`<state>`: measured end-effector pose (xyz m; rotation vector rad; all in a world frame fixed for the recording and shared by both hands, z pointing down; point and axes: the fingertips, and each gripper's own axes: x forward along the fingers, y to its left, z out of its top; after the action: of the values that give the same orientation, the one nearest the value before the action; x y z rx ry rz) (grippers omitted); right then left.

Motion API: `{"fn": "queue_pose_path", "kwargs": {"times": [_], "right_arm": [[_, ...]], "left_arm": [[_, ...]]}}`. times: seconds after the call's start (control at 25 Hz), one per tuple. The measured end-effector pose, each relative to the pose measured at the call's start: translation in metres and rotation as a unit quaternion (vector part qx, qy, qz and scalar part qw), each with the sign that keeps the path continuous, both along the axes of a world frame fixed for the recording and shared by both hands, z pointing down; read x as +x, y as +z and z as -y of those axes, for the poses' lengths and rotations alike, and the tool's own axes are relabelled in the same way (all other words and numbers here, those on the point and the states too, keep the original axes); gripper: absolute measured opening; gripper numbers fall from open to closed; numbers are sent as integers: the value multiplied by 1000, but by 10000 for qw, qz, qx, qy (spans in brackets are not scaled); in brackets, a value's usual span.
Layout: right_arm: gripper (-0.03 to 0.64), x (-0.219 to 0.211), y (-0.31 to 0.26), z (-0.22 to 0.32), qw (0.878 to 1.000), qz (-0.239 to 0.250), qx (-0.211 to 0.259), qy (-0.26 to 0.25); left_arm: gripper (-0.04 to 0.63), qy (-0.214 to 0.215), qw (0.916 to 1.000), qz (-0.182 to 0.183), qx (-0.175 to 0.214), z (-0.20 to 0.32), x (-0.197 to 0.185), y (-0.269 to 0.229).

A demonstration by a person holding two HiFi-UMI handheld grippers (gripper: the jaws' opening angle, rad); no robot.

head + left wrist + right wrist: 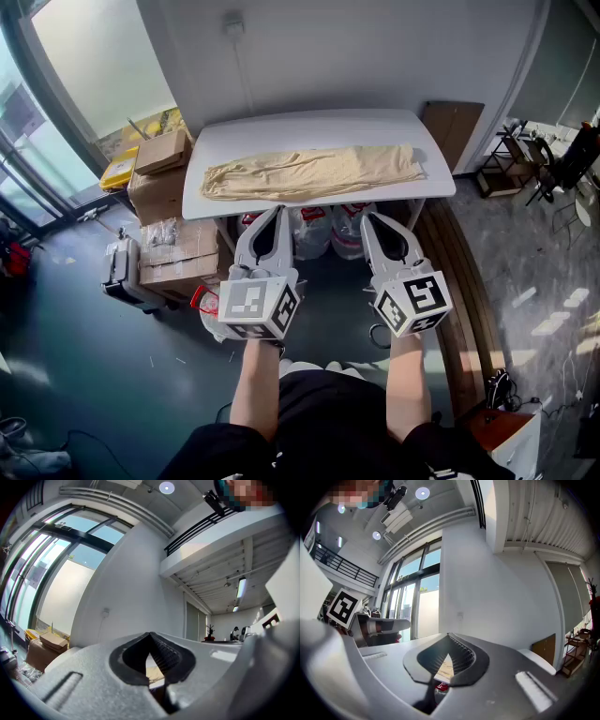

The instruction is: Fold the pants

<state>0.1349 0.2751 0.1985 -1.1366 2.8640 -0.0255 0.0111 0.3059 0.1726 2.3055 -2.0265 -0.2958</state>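
Note:
Beige pants [314, 172] lie stretched out lengthwise, left to right, on the white table [309, 127], slightly rumpled. Both grippers hover side by side short of the table's near edge, pointing toward it. My left gripper [277, 212] is shut with nothing in it, and so is my right gripper [368, 217]. In the left gripper view the jaws of the left gripper [151, 633] meet at the tip, and a sliver of the pants [154, 672] shows through the window between them. The right gripper view shows the right gripper [449, 634] the same way, with a strip of pants [444, 667] behind.
Cardboard boxes [159, 178] and a yellow box [120, 169] are stacked left of the table. Water bottles [314, 232] stand underneath it. A brown panel [452, 127] leans at the table's right end, and a rack [539, 164] stands farther right.

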Motion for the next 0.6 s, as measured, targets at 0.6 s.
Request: {"fn": "queue_pose_path", "kwargs": {"times": [0.6], "right_arm": [[6,50,-7,22,9956,658,11,665]], "left_arm": [[3,-145,9999,-3,25,5,12,8]]}}
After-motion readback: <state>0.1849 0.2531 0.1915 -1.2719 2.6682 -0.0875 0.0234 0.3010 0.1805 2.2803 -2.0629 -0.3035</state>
